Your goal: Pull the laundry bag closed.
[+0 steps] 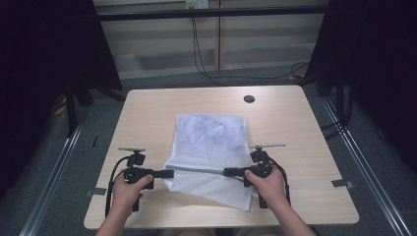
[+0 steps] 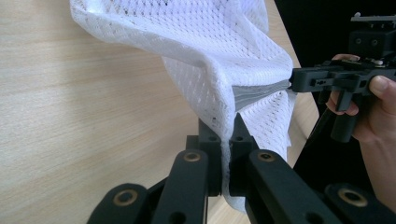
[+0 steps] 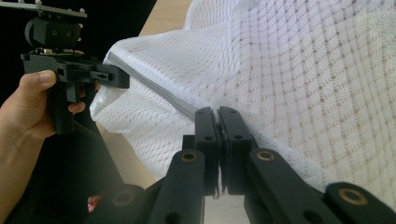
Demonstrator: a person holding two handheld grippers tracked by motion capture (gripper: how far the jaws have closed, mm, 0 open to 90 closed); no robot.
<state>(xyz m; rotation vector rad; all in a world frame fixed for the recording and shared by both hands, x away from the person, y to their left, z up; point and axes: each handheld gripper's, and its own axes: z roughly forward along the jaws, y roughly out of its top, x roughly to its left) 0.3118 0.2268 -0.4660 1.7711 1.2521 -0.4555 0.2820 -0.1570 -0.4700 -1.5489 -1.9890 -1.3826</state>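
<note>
A white mesh bag [image 1: 209,147] is spread on the light wooden worktop [image 1: 147,113], with its far part lying flat toward the middle of the worktop and its near part lifted and folded over toward the person's edge. A grey band [image 1: 196,170] that runs along the bag's lifted edge is stretched between the two tools. The left tool [image 1: 168,173] is held at the bag's left side, and its jaws are seen pressed together on the mesh at the end of the grey band; in the left gripper view the white fabric [image 2: 219,70] is pinched in the narrow gap between the black jaws and hangs down below them. The right tool [image 1: 229,172] is held at the bag's right side, level with the left one, and its jaws are likewise closed tight on the grey band [image 3: 154,91], which is seen in the right gripper view to run from the jaws across to the other tool. Each tool is gripped by a hand, the left hand [image 1: 129,189] and the right hand [image 1: 268,184], both near the front edge of the worktop. A small dark round disc [image 1: 249,99] is set in the worktop beyond the bag, well apart from its far edge.
</note>
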